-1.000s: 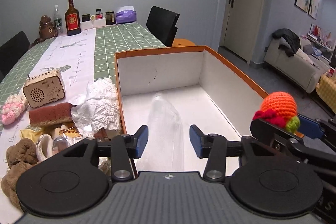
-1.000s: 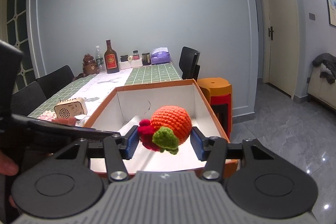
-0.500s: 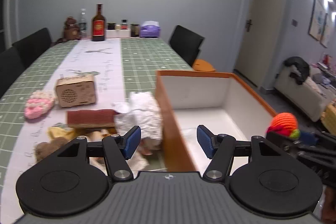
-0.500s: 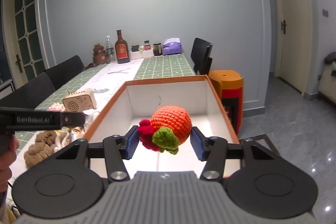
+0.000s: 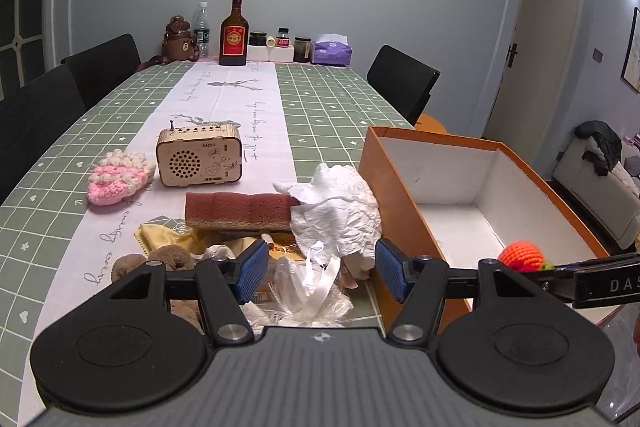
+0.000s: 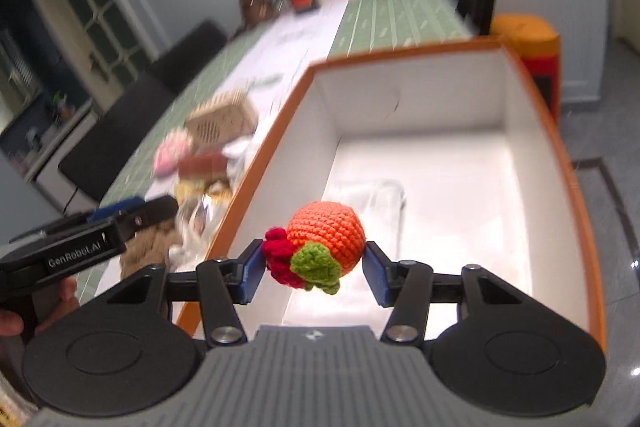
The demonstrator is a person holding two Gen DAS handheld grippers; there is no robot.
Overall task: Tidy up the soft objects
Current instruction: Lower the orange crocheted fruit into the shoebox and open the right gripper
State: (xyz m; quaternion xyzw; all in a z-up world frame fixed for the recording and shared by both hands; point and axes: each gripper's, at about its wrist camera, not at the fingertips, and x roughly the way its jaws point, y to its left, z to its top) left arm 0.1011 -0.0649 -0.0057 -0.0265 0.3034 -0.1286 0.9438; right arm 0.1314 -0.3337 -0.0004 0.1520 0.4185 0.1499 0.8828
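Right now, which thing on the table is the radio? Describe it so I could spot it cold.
Start at the orange box on the green checked table. Left of it, past the crumpled white paper and behind the brown sponge, stands the radio. It alone is hard and wooden, with a round speaker grille.

We are in a home, in a dining room open to a living area. The long dining table [image 5: 328, 99] wears a green checked cloth, with black chairs [image 5: 402, 83] along its sides and a liquor bottle [image 5: 233, 33], jars and a tissue pack [image 5: 332, 51] at its far end. Beyond the table's right side we see a sofa [image 5: 600, 179], a framed picture and an interior door [image 5: 532, 39].
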